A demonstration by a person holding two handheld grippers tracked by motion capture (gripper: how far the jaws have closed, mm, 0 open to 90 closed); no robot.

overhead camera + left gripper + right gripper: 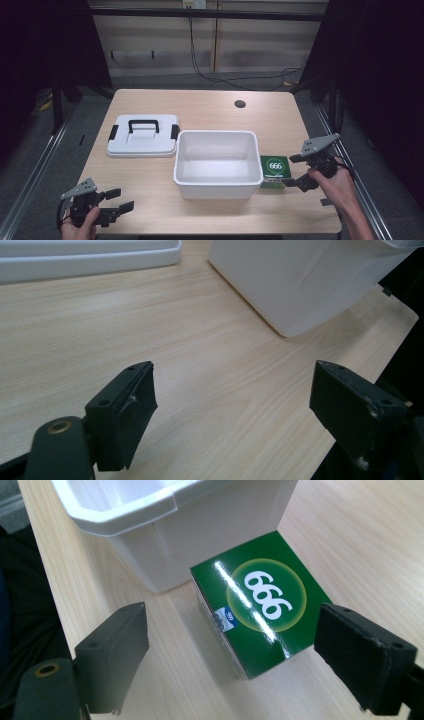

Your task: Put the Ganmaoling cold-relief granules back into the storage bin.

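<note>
Right gripper [300, 171]: jaws held wide, aimed at green box [274, 171], lower right, not yet gripped.
Left gripper [115, 204]: wide, nothing held, lower left.
White bin [218, 185]: nothing placed inside; lid [143, 136] off.

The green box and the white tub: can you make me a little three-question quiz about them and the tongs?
1. True or false: the green box lies inside the white tub.
2. Which tongs are nearest the green box: A) left tongs, B) right tongs?
3. Fill in: the lid has a black ____ on top.

Key:
1. False. It sits on the table, right beside the tub.
2. B. The right tongs are open, with the box just ahead of them.
3. Handle.
</note>
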